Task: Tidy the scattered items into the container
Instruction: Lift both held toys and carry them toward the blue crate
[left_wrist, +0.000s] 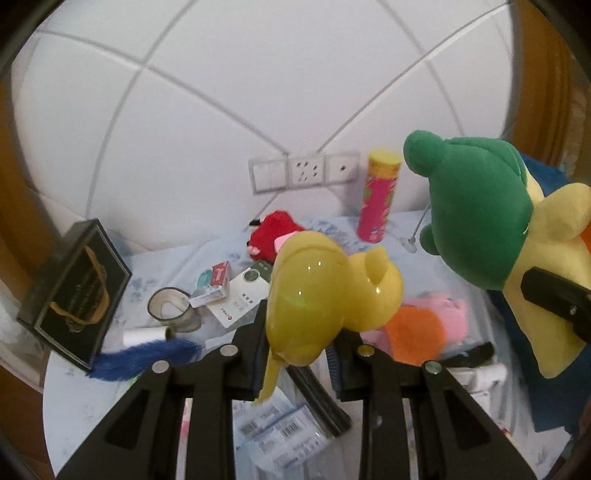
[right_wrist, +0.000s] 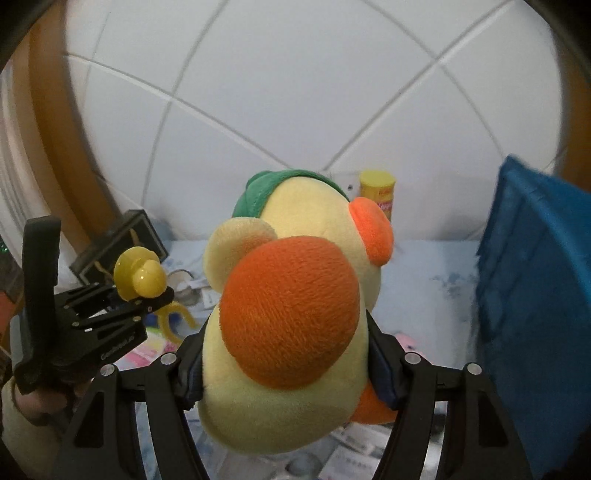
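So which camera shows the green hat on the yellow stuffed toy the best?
The left wrist view. There the plush toy's green hat faces the camera, big and unblocked. In the right wrist view only a thin green strip peeks over the toy's yellow body, because the right gripper holds it feet-first toward the lens.

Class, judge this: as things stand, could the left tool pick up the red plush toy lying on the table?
Probably not yet: the left tool is shut on the yellow rubber duck, so the red plush toy behind it must wait.
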